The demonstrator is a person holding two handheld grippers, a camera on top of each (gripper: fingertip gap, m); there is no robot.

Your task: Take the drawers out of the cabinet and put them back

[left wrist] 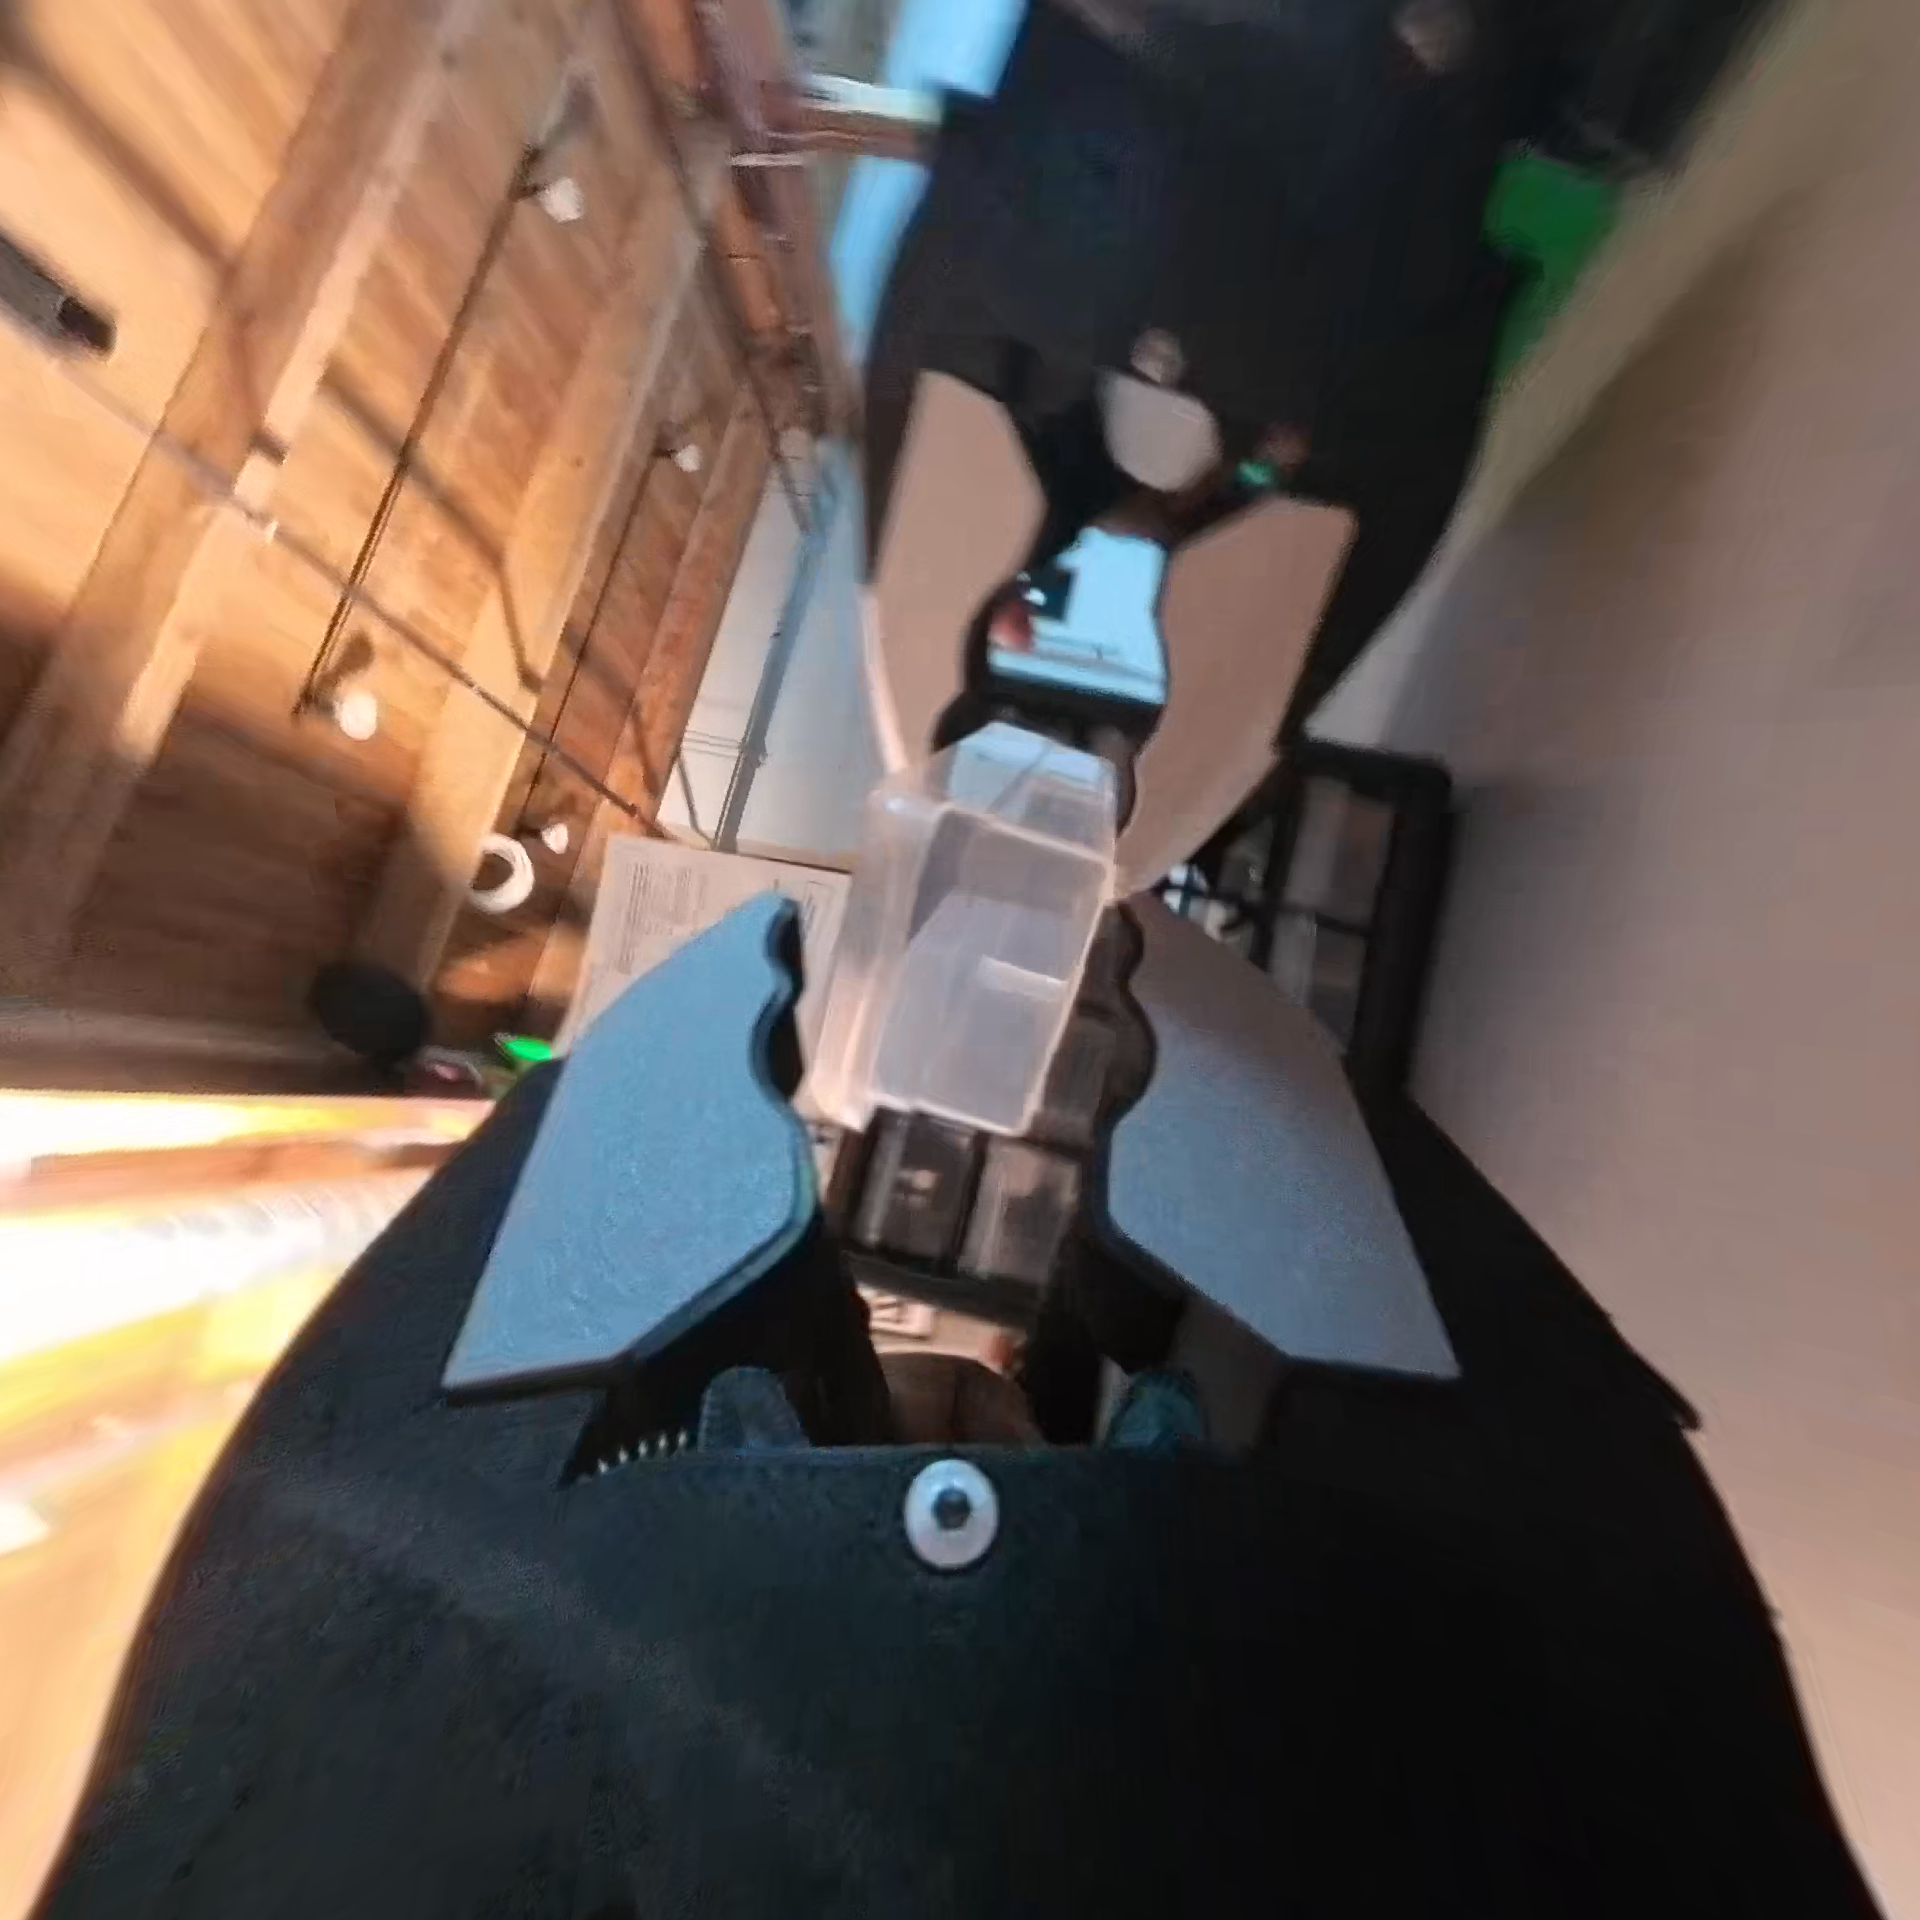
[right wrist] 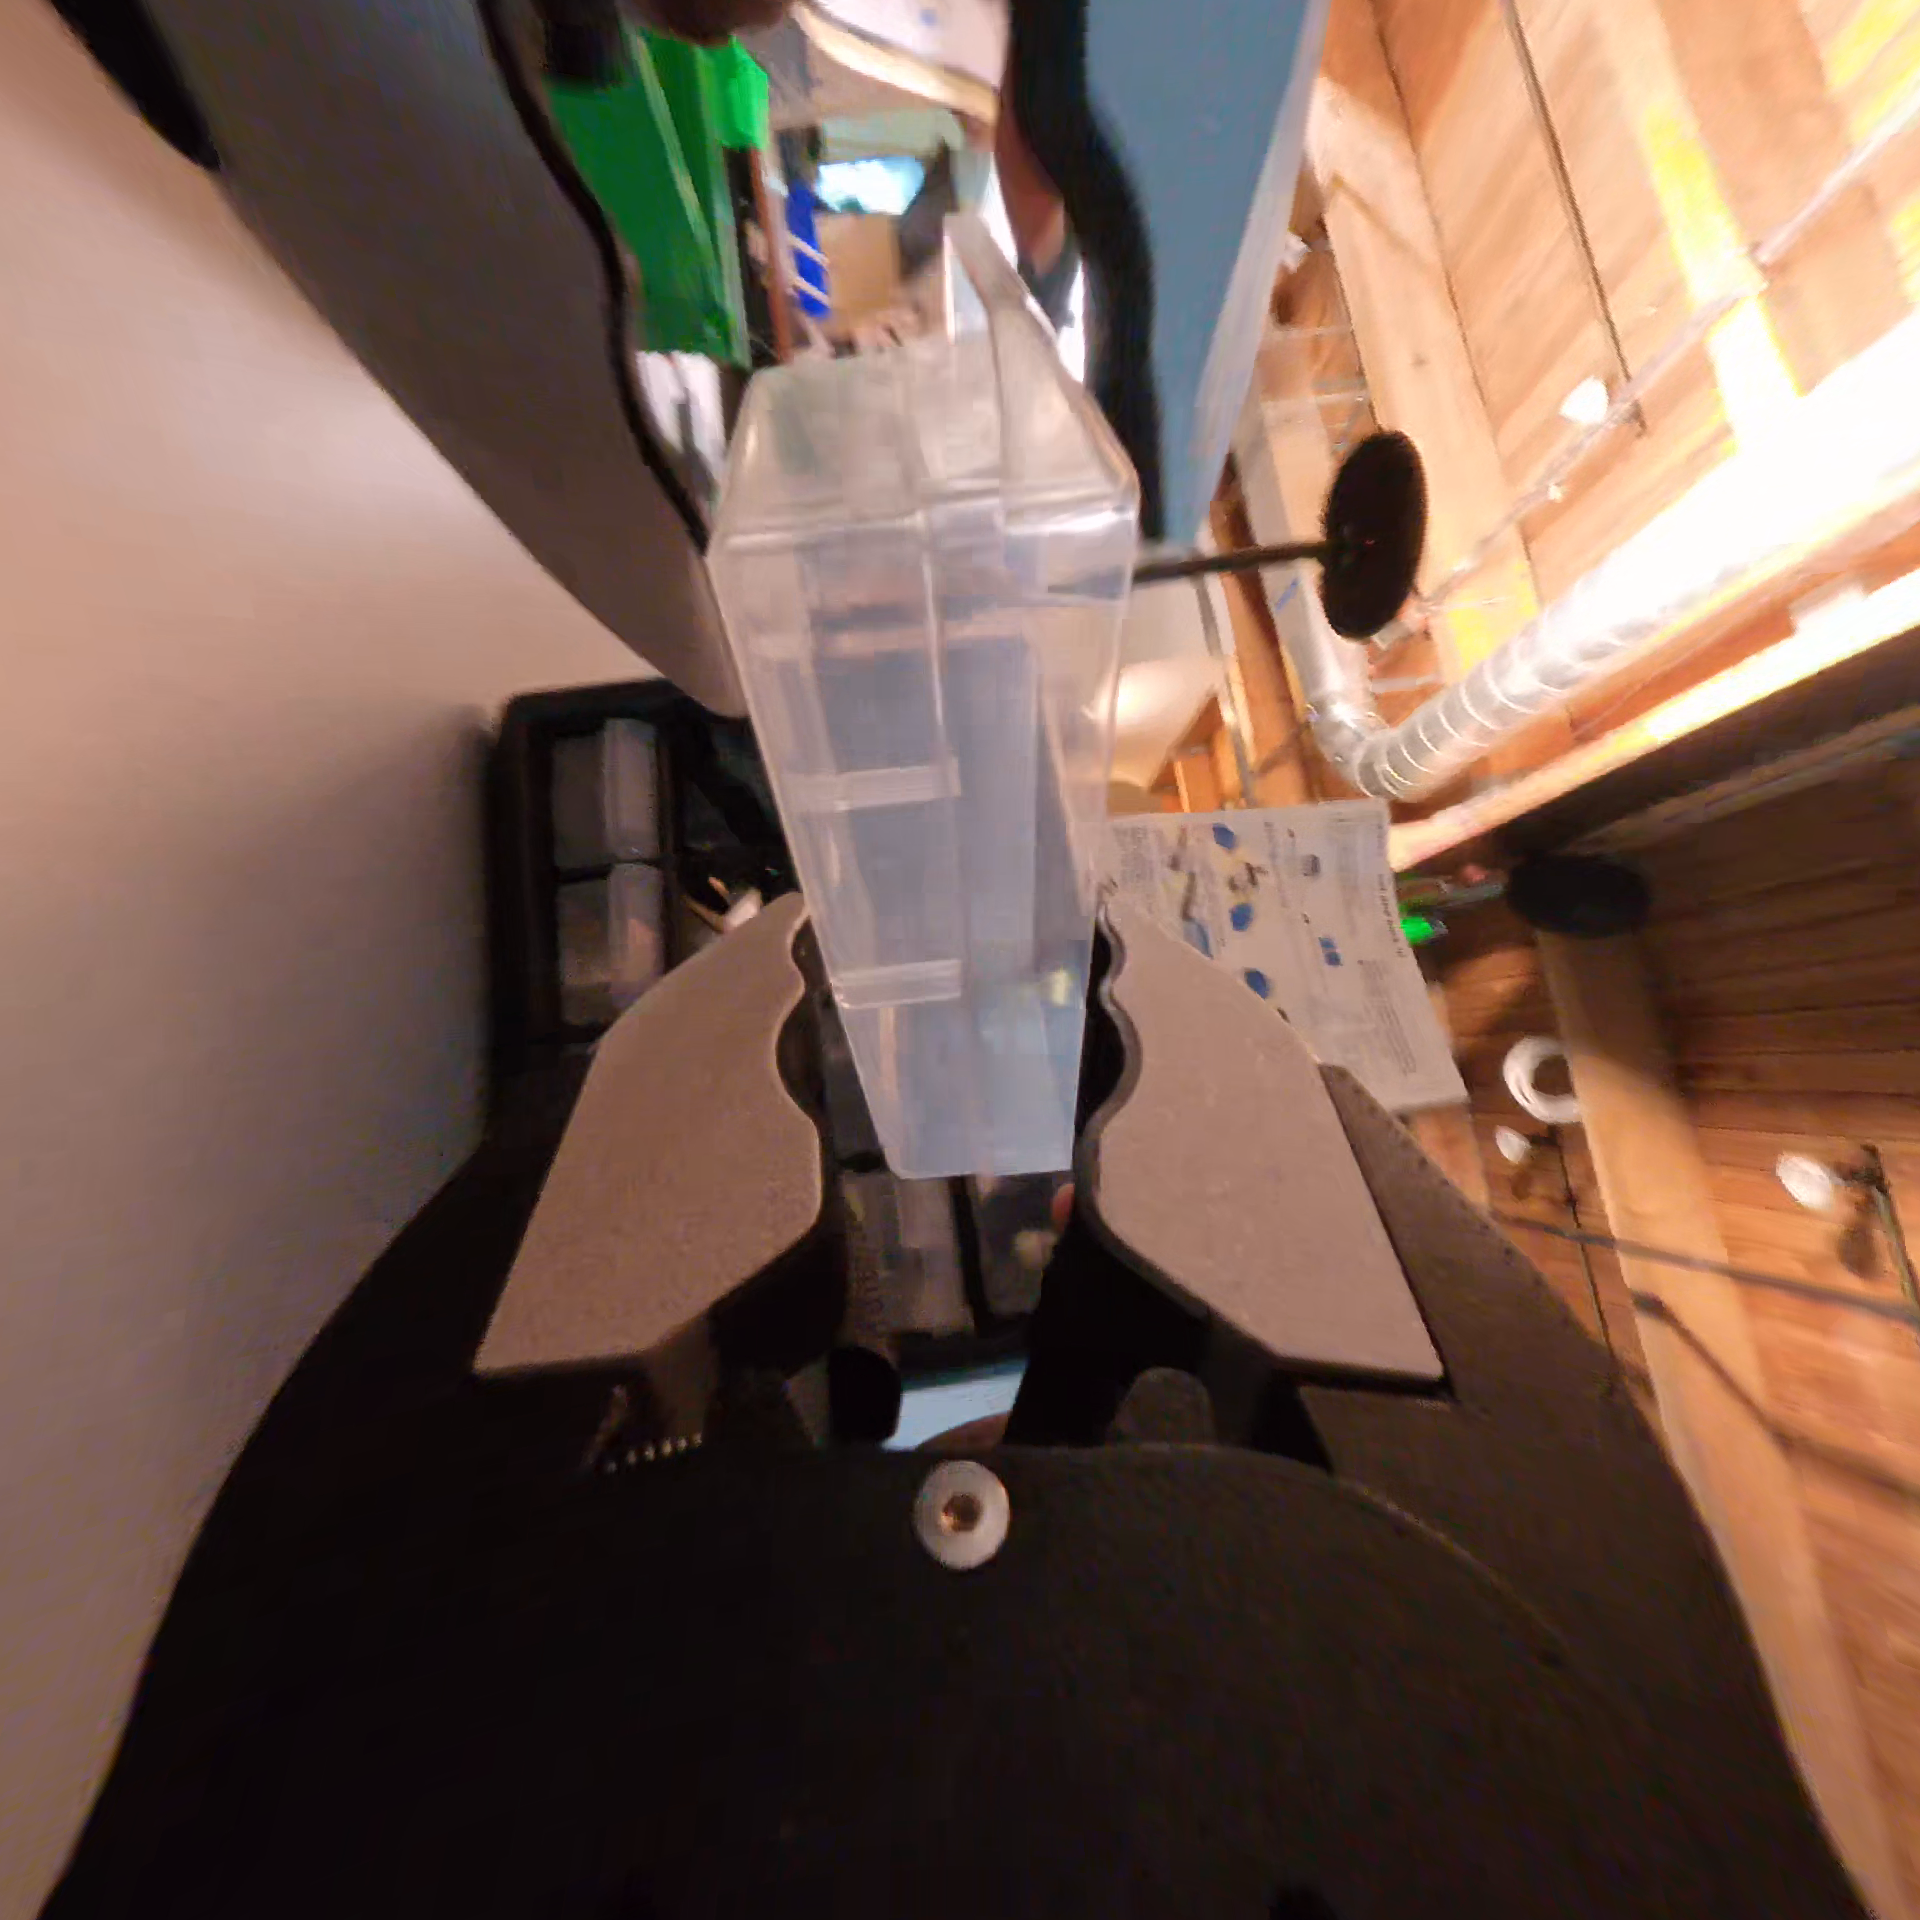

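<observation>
Clear plastic drawer [right wrist: 925, 727] held in the air between two claws, its long axis running straight away from the right claw [right wrist: 951, 1023], whose grey fingers [right wrist: 675, 1143] close on the near, narrow end. At the far end the left claw [left wrist: 961, 997] meets it: in the left wrist view the same drawer [left wrist: 977, 935] sits between that claw's dark fingers [left wrist: 644, 1143], which stand fairly wide, and whether they press the drawer's walls cannot be told through the blur. Behind and below the drawer stands the black cabinet [right wrist: 582, 852], its small compartments showing, on a pale tabletop [right wrist: 260, 727]. A printed sheet [right wrist: 1278, 935] lies beside the cabinet. Beyond are wooden walls and beams [right wrist: 1558, 260] and a silver duct [right wrist: 1507, 686].
</observation>
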